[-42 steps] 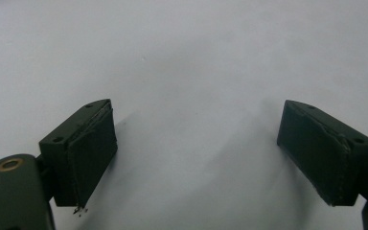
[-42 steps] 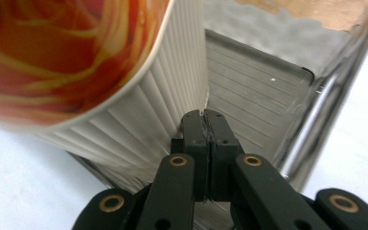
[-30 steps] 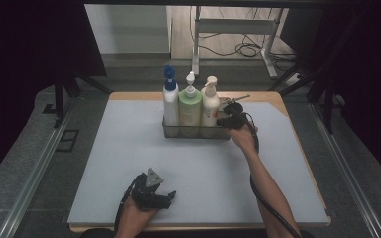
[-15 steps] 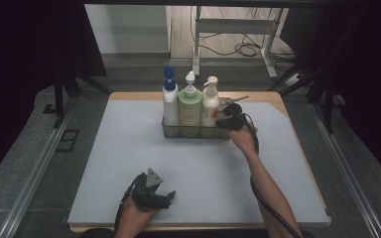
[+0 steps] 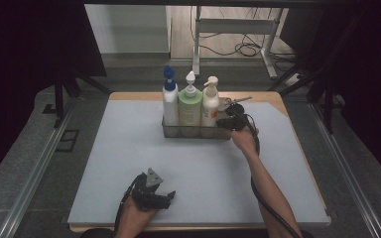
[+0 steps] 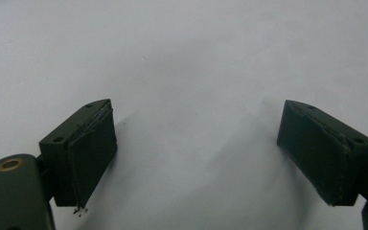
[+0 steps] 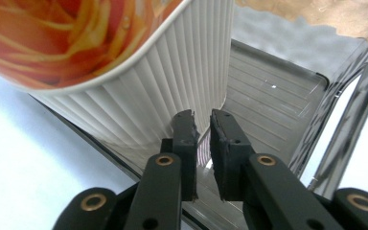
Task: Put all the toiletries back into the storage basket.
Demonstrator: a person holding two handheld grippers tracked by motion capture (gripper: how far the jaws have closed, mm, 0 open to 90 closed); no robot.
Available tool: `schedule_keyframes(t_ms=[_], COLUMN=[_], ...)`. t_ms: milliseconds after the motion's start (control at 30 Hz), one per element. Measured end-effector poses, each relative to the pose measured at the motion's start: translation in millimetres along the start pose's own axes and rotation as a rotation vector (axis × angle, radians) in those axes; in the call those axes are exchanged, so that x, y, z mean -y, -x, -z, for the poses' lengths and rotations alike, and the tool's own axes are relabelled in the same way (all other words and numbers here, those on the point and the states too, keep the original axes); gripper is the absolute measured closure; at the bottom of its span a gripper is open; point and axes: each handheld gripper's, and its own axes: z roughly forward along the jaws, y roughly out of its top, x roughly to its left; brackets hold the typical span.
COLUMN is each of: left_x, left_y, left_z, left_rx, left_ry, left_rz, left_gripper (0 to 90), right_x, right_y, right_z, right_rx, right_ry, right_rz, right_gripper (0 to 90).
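Grey matting [image 5: 104, 163] covers the table. Nearest, the left gripper [image 5: 164, 198] rests on it, jaws wide apart, grasping nothing. Farther off, the right gripper [image 7: 202, 136] has just been opening, its jaws narrowly parted over the clear bin's wall [image 7: 199, 151], beside the cream bottle [image 5: 210, 106].

Cream ribbed bottle [image 7: 139, 91] cut off by top and left edges in right gripper view, cap unseen, label print too close to read. Bottle bases behind clear caddy [image 5: 197, 133] wall in high view. Small items [image 5: 235, 101] behind caddy too small to ID.
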Motion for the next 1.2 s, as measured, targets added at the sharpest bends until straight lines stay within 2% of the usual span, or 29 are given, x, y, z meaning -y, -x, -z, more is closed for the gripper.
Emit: schedule_keyframes(t_ms=[167,533,833,1200], left_x=[0.0,0.0,0.1,0.1], left_y=[0.1,-0.1,-0.1,-0.1], left_z=[0.0,0.2,0.1,0.1], left_rx=[0.0,-0.001,-0.001,-0.001], left_ry=[0.001,-0.001,-0.001,0.0], left_rz=[0.0,-0.003,-0.002,-0.003], left_gripper=[13.1,13.1,13.1,13.1], right_x=[-1.5,2.5,4.3,8.0], right_y=[-0.8,3.6,4.6,1.3], right_z=[4.4,14.4,24.9,34.5], right_rx=[0.011,0.051,0.048,0.048], right_ry=[0.008,0.03,0.056,0.064], right_rz=[0.006,0.002,0.006,0.039], right_gripper=[76.1,59.9,50.0,39.2])
